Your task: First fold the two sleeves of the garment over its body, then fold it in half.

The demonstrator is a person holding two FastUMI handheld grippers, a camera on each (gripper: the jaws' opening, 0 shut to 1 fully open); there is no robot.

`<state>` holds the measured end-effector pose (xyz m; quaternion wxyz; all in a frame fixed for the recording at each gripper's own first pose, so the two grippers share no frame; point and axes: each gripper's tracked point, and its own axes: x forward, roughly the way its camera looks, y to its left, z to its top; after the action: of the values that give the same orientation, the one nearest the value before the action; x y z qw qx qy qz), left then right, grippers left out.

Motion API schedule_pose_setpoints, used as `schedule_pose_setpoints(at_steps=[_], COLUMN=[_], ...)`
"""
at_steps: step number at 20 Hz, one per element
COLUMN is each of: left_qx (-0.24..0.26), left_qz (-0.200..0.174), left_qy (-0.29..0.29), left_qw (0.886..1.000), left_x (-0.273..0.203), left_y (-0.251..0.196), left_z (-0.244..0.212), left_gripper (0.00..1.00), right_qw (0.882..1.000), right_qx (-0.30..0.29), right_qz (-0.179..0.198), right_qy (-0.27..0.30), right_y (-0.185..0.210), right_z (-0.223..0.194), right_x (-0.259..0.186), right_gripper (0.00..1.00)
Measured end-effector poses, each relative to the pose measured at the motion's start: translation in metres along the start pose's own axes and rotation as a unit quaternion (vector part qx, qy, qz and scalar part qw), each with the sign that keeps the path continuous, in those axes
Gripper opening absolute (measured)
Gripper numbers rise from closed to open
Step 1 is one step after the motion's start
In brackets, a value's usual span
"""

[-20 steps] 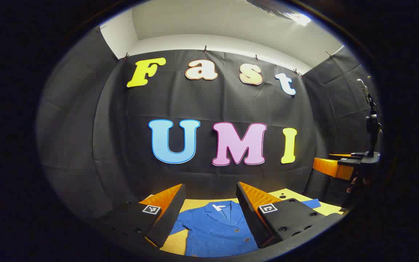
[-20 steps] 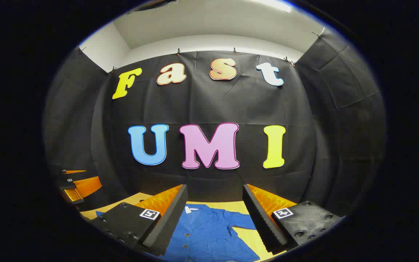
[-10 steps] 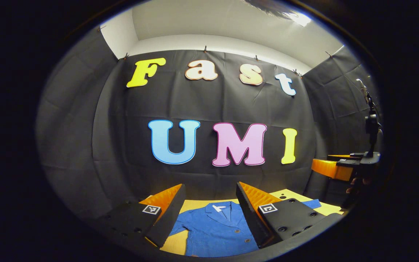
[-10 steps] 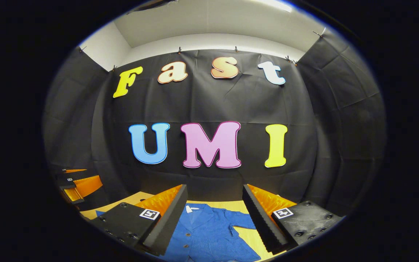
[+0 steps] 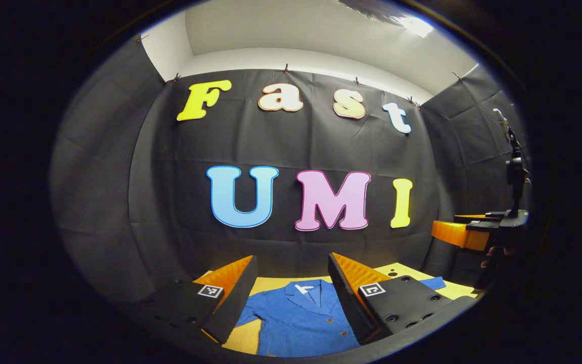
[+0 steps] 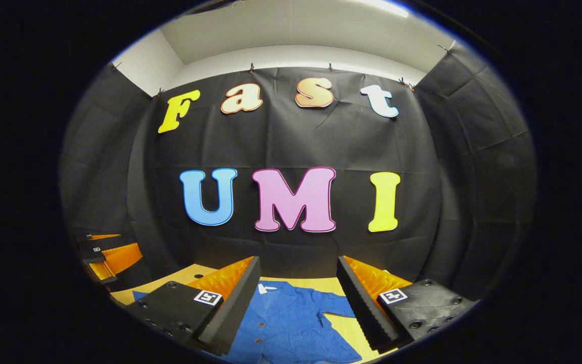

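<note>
Garment (image 5: 301, 318) of blue cloth lies flat on the yellow tabletop (image 5: 243, 338), with its collar (image 5: 303, 289) toward the far edge by the black wall and a row of small buttons (image 5: 329, 320) going down its front. In the left gripper view the left gripper (image 5: 291, 283) hangs above the garment with its two fingers spread wide and released, nothing between them; the collar and the upper chest show in the gap. One short sleeve (image 5: 250, 316) spreads out toward the left side of the tabletop and is partly hidden behind the left finger (image 5: 230, 298), and a blue piece (image 5: 435, 282) of the garment shows past the right finger, near the right edge of the tabletop. Farther off at the right side of this view the other gripper (image 5: 465, 235) is held in the air by a hand (image 5: 495, 255). In the right gripper view the right gripper (image 6: 298, 283) is also above the garment (image 6: 283, 328), fingers apart and holding nothing, not touching the cloth. Here a sleeve (image 6: 334, 306) lies unfolded on the tabletop (image 6: 351, 328) beside the body, and the collar (image 6: 267, 289) is near the far edge. At the left side of this view the left gripper (image 6: 106, 253) is seen in the air, well apart from the right one
</note>
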<state>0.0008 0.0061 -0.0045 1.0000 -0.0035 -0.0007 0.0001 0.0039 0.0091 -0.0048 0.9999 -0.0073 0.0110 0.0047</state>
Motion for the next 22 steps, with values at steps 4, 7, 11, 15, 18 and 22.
schedule_pose_setpoints(at_steps=[4,7,11,15,18,22], left_qx=[0.001,0.006,0.004,0.004,0.001,0.0], left_qz=[0.0,0.002,0.014,0.034,0.054,0.087], left_qy=[0.006,0.008,0.016,0.025,0.032,0.041], left_qw=[1.0,1.0,1.0,0.999,0.998,0.995], left_x=[-0.002,-0.006,-0.009,-0.012,-0.013,-0.012], left_y=[0.001,0.003,0.006,0.01,0.013,0.015], left_z=[-0.002,-0.002,-0.006,-0.009,-0.013,-0.018], left_gripper=[0.8,0.8,0.8,0.8,0.8,0.8], right_qw=[1.0,1.0,1.0,0.999,0.996,0.99], right_qx=[0.003,0.008,0.006,0.006,0.002,0.001], right_qz=[0.0,0.004,0.01,0.003,-0.01,-0.028], right_qy=[0.005,0.005,0.012,0.045,0.088,0.14], right_y=[0.0,0.002,-0.004,-0.02,-0.039,-0.065], right_z=[-0.003,-0.003,-0.012,-0.045,-0.085,-0.136], right_x=[0.008,0.03,0.079,0.127,0.159,0.2], right_gripper=[0.96,0.96,0.96,0.96,0.97,0.97])
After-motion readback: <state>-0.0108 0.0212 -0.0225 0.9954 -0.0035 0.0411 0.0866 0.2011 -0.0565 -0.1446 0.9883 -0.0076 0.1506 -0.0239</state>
